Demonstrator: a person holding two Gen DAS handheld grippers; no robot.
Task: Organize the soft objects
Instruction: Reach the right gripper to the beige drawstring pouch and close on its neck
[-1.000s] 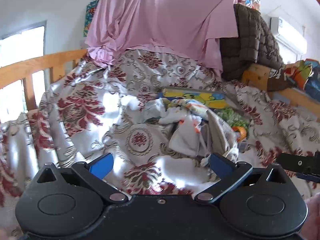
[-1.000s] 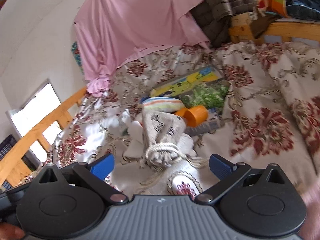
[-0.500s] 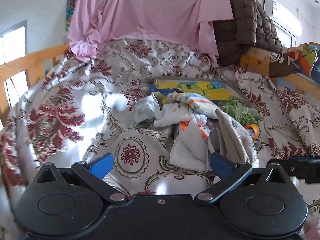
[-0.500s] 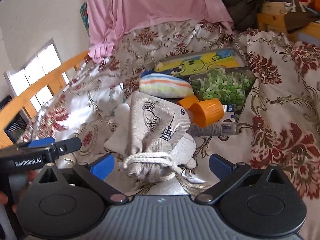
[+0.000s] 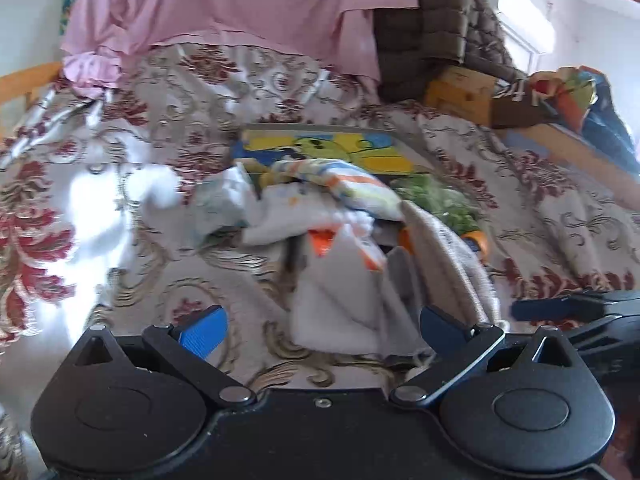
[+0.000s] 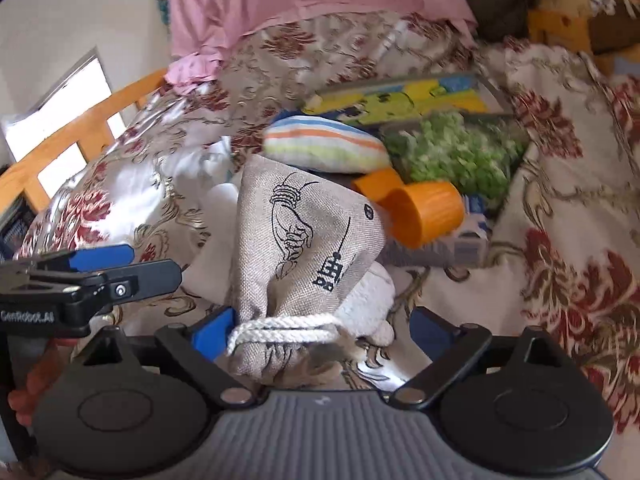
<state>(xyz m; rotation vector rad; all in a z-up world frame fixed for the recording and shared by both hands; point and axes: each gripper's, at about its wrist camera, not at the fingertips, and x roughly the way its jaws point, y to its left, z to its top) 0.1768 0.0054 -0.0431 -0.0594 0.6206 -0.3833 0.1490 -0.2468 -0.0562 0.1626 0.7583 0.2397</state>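
Both hand-held grippers stand wide apart at the jaws, with nothing clamped.

Left wrist view: the left gripper hovers low over the cream bedspread with dark red flowers. Its blue pads are well apart, and the near edge of a rumpled white cloth lies between them, untouched by either pad. That cloth is the front of a heap in the middle of the bed, with a striped soft pillow on top and a beige bag edge on its right flank. To the left of the heap the bedspread is bare up to the wooden rail. A pink sheet hangs behind. The right gripper's blue finger juts in from the right edge.

Right wrist view: the right gripper has just been closing slightly yet remains broadly open. The beige drawstring cloth bag with black print sits between its pads, white rope neck nearest; the left pad is just beside the rope, though contact cannot be told, and the right pad stands clear. Behind the bag lie the striped pillow, an orange plastic cup on its side, a green-patterned tray and a yellow cartoon board. Open bedspread spreads to the right. The left gripper crosses the left edge, close beside the bag.
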